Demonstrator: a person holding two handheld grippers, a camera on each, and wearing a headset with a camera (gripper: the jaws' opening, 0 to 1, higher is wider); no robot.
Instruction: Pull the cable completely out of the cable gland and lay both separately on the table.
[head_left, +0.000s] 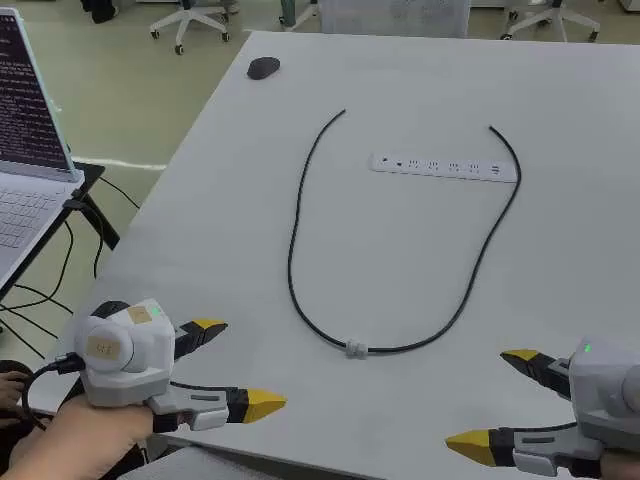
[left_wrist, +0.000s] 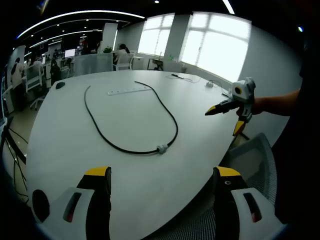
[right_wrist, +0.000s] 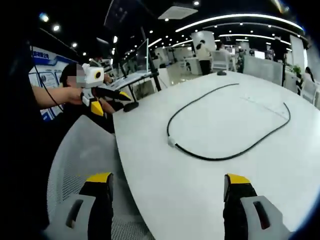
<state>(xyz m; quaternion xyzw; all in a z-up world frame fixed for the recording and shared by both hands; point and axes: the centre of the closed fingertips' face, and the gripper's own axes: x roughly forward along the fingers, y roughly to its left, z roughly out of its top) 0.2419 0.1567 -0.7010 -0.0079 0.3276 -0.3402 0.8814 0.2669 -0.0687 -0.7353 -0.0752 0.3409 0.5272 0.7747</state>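
Note:
A long black cable (head_left: 292, 250) lies in a U shape on the white table (head_left: 230, 250), threaded through a small grey cable gland (head_left: 356, 349) at the bottom of the loop. The cable (left_wrist: 100, 131) and gland (left_wrist: 162, 149) lie ahead of my left gripper (head_left: 238, 366), which hovers open at the near left edge, holding nothing. My right gripper (head_left: 500, 397) hangs open at the near right edge, also with nothing in it. In the right gripper view the gland (right_wrist: 171, 143) sits on the cable (right_wrist: 235, 152) beyond the jaws.
A white power strip (head_left: 443, 168) lies inside the cable loop toward the back. A black mouse (head_left: 263, 67) sits at the far table edge. An open laptop (head_left: 25, 150) stands on a stand to the left. Office chairs stand beyond the table.

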